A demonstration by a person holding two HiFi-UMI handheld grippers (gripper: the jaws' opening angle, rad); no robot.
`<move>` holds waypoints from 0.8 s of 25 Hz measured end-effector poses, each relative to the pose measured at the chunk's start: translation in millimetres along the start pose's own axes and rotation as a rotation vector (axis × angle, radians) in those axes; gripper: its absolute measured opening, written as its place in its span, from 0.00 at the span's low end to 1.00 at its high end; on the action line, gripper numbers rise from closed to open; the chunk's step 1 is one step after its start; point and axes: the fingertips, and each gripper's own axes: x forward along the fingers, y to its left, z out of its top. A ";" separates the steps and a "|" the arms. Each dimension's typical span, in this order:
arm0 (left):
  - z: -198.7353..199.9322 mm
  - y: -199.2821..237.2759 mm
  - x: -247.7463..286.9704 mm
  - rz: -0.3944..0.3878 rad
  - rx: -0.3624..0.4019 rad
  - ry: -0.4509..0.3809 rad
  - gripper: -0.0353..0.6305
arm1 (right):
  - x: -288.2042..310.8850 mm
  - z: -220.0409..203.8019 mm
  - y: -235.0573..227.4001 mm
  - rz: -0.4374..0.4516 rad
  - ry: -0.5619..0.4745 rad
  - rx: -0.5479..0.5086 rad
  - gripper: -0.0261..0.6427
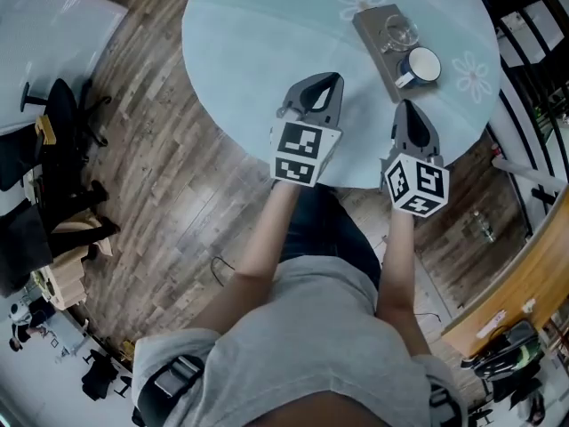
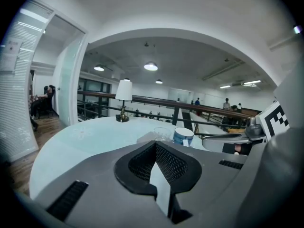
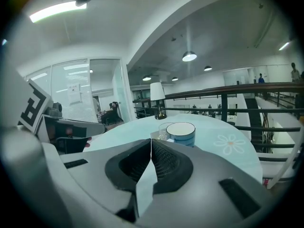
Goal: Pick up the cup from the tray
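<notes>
A blue cup with a white inside [image 1: 420, 66] [image 3: 181, 133] [image 2: 183, 136] stands on the near end of a grey tray [image 1: 377, 27] on the round pale table [image 1: 267, 69]. A clear glass [image 1: 401, 32] [image 3: 164, 129] [image 2: 161, 133] stands just behind it on the same tray. My right gripper [image 1: 406, 105] [image 3: 151, 140] is shut and empty, a short way in front of the cup and pointing at it. My left gripper [image 1: 331, 80] [image 2: 155, 144] is shut and empty too, over the table left of the tray.
A small table lamp [image 2: 124, 99] [image 3: 157, 99] stands at the far edge of the table. A railing [image 3: 228, 99] runs behind it. Black office chairs [image 1: 62, 140] stand on the wooden floor at the left. The person's torso fills the bottom of the head view.
</notes>
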 end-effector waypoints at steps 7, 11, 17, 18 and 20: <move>-8.6 16.8 33.4 -0.072 0.011 0.035 0.06 | 26.2 -7.0 -7.6 -0.044 0.055 -0.006 0.05; -11.8 18.0 50.5 -0.107 0.012 0.052 0.06 | 29.7 -7.1 -11.6 -0.066 0.054 -0.003 0.05; -18.9 17.7 68.3 -0.134 0.002 0.071 0.06 | 33.0 -16.9 -16.7 -0.064 0.069 0.030 0.06; -20.2 16.6 70.3 -0.137 0.000 0.076 0.06 | 33.8 -19.5 -17.6 -0.057 0.075 0.040 0.06; -23.2 15.2 72.9 -0.138 -0.008 0.086 0.06 | 35.8 -25.9 -19.0 -0.040 0.090 0.061 0.06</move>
